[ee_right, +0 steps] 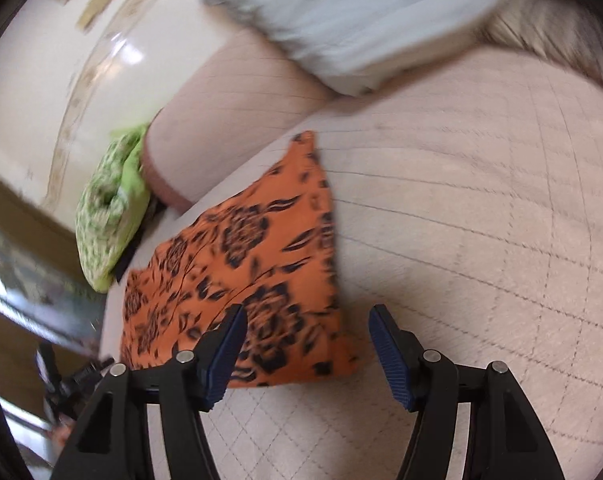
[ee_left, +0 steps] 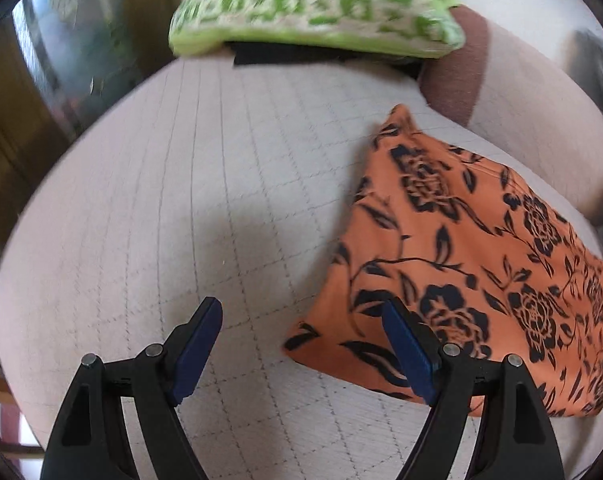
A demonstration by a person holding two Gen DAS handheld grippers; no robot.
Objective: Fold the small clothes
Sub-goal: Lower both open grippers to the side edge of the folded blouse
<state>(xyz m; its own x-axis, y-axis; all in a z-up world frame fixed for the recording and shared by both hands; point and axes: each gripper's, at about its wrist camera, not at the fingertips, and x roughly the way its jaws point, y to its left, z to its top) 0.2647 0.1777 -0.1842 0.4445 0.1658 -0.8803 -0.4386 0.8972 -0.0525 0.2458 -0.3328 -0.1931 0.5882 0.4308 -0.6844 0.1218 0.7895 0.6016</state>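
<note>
Reaching for the cloth

I am holding my left gripper [ee_left: 301, 320] and right gripper [ee_right: 307, 328] apart and empty over the orange cloth's [ee_left: 481, 272] near corners, probably to fold it.

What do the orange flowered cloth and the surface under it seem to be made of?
Orange flowered cloth: probably a thin, smooth woven or knit fabric, matte, with a printed black pattern; it lies flat. Surface under it: apparently a quilted beige textile cover, judging by its stitched grid lines.
</note>
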